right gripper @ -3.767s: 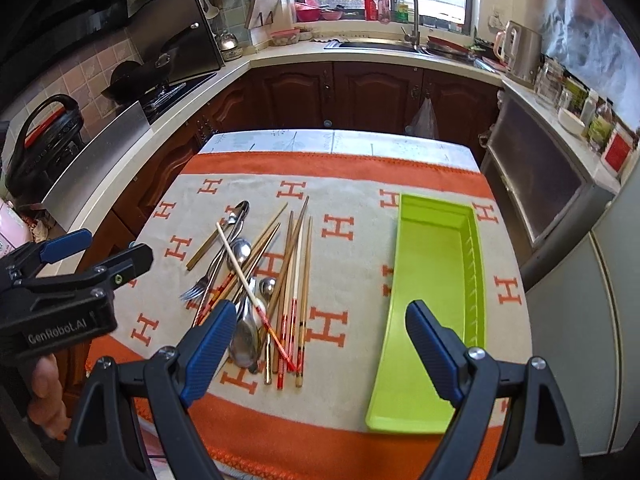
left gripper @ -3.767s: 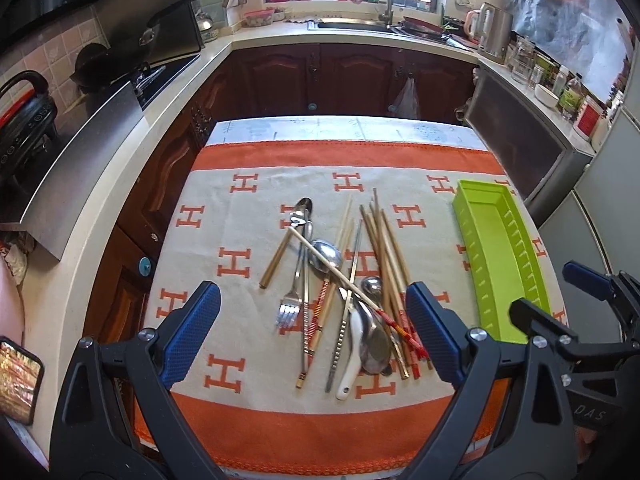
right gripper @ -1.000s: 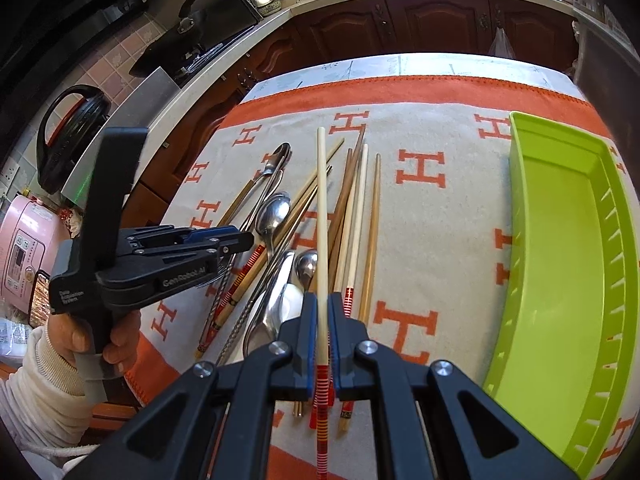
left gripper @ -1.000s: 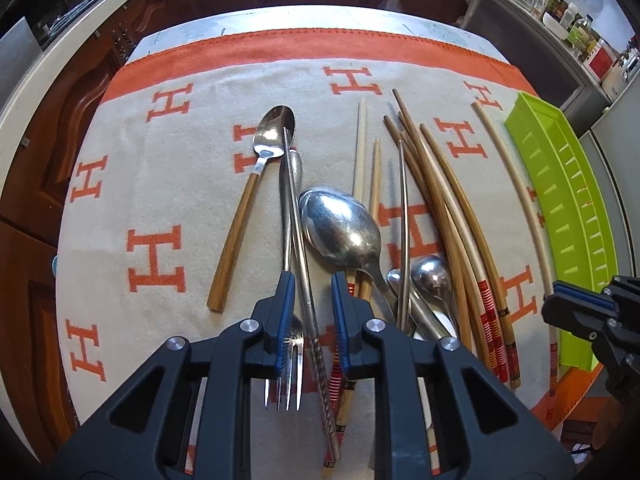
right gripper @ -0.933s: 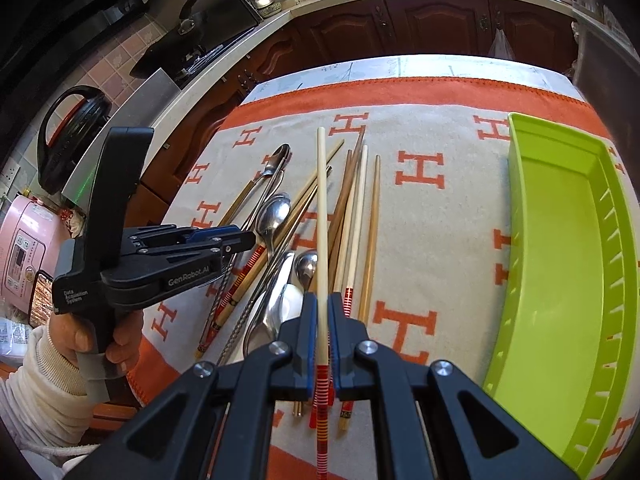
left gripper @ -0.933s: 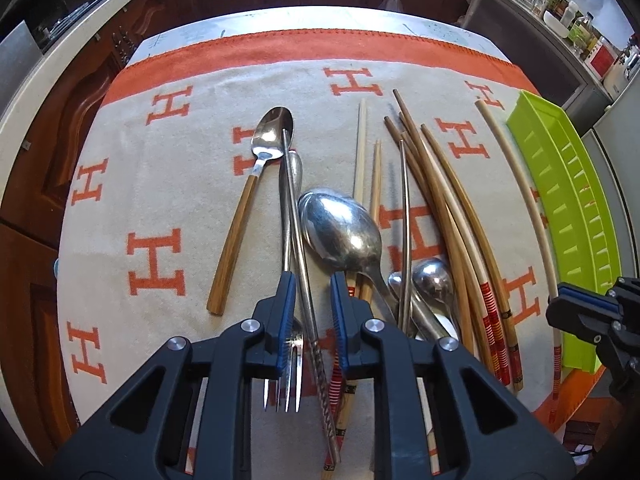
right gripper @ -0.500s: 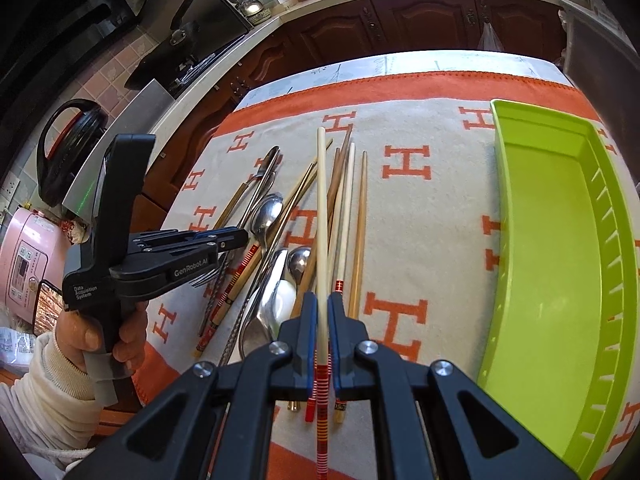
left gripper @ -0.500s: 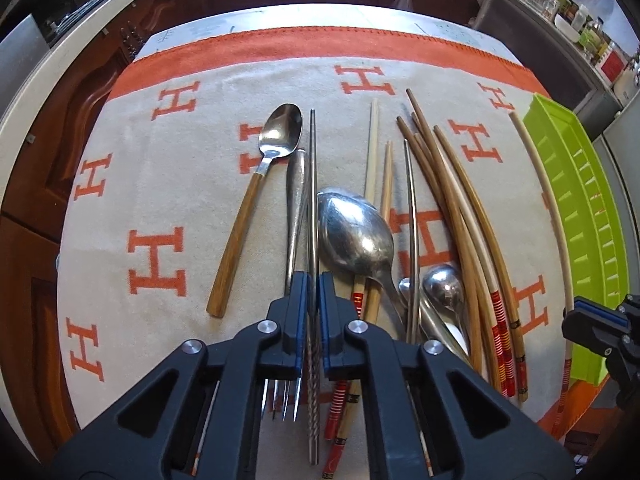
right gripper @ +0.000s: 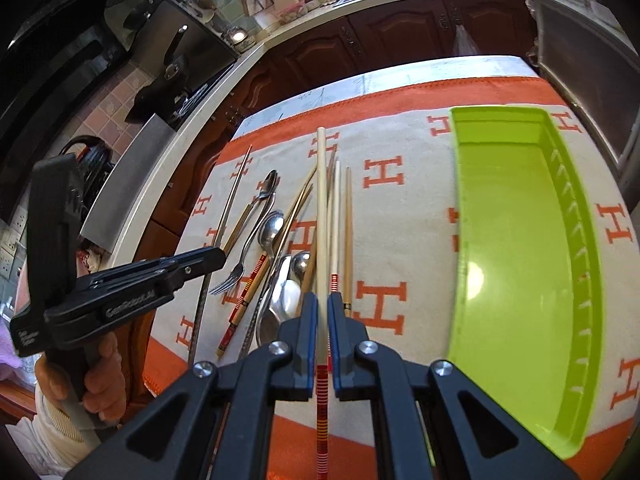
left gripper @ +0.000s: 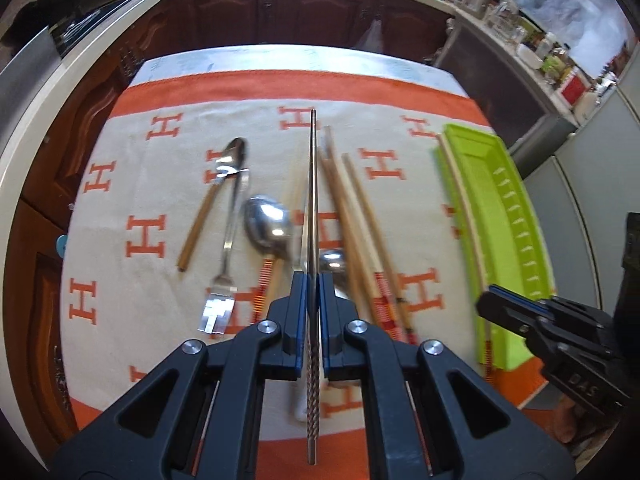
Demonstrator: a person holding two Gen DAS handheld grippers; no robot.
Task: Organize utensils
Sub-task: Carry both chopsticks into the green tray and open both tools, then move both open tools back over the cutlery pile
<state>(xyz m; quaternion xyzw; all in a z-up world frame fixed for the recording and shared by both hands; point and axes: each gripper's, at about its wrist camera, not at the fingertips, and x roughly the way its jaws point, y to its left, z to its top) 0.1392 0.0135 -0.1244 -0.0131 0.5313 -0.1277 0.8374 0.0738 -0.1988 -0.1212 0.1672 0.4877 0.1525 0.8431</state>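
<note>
While both tools hang over the cloth-covered surface (right gripper: 412,216), the scene reads from left to right:

Left hand-held gripper (left gripper: 313,280): clamped on a metal chopstick (left gripper: 312,216) that runs straight ahead between the pads, its ridged end sticking out toward the camera; in the right wrist view the chopstick slants clear above the cloth.

Wooden-handled spoon (left gripper: 214,196): lying on the cloth at the left of the pile.

Fork (left gripper: 224,276): just beside it, tines toward the camera.

Big spoon (left gripper: 268,222): in the middle of the pile, bowl up.

Wooden chopsticks (left gripper: 356,216): fanned out right of the metal one, blurred.

Right hand-held gripper (right gripper: 322,300): clamped on a pale chopstick (right gripper: 321,208) with a red-striped end.

Green tray (right gripper: 516,264): at the right, on the cloth; nothing lies in it.
</note>
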